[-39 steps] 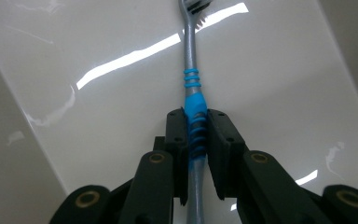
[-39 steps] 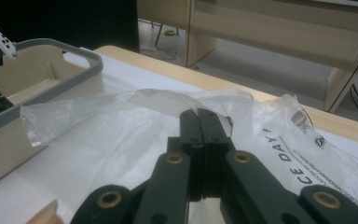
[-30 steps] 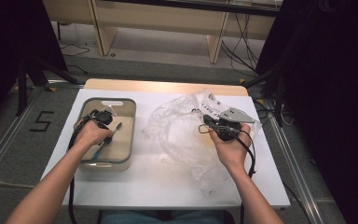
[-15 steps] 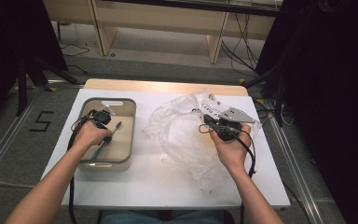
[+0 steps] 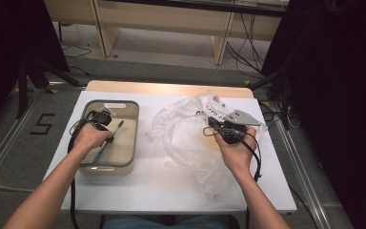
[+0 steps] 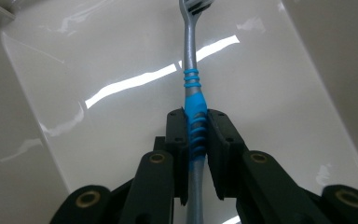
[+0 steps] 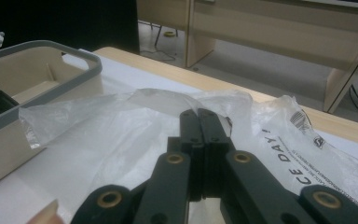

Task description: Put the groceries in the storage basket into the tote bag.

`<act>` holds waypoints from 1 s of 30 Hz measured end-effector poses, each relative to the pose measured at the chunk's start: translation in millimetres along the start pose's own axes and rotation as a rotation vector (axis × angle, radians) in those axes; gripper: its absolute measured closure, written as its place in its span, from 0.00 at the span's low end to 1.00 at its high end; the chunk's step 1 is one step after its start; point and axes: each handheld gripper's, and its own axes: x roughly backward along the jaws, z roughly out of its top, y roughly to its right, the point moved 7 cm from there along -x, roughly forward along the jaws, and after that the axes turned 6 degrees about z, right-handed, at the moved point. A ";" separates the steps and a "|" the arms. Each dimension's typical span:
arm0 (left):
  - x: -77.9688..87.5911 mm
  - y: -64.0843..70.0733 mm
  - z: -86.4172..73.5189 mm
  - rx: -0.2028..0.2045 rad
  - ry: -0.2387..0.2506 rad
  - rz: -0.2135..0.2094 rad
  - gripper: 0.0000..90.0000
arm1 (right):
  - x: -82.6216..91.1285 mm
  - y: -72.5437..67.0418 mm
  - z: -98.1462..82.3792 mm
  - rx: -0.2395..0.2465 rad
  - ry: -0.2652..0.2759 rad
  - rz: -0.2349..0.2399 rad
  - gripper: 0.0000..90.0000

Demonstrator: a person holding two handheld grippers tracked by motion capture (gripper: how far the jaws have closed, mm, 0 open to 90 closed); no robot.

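Work table in a dim room, ringed by dark drapes

A white table [image 5: 171,186] with a pale wooden far edge stands on a grey carpeted floor [image 5: 9,157]. On the floor to the left is a black mark shaped like a 5 [image 5: 43,124] beside metal floor rails [image 5: 2,148]. Beyond the table stands light wooden furniture [image 5: 167,19] (cables [image 5: 240,47] trail under it). Black curtains [image 5: 343,95] hang at right and far left; light glares off the tabletop.
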 end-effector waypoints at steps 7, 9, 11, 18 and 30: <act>4.7 -0.5 2.2 0.011 0.035 -0.003 0.88 | 0.1 -0.1 0.1 0.001 0.001 0.000 1.00; 6.8 -0.7 3.1 0.008 0.051 -0.001 0.88 | 0.2 0.0 0.1 0.001 0.001 0.000 1.00; 9.2 -0.4 4.4 0.010 0.071 -0.005 0.88 | 0.3 0.0 0.2 0.000 0.001 0.000 1.00; 17.7 -1.0 8.4 0.026 0.140 0.001 0.88 | 0.1 -0.2 -0.1 0.001 -0.001 0.001 1.00; 32.7 -0.5 12.6 0.048 0.236 -0.015 0.88 | -0.2 -0.7 -0.5 0.002 -0.003 0.001 1.00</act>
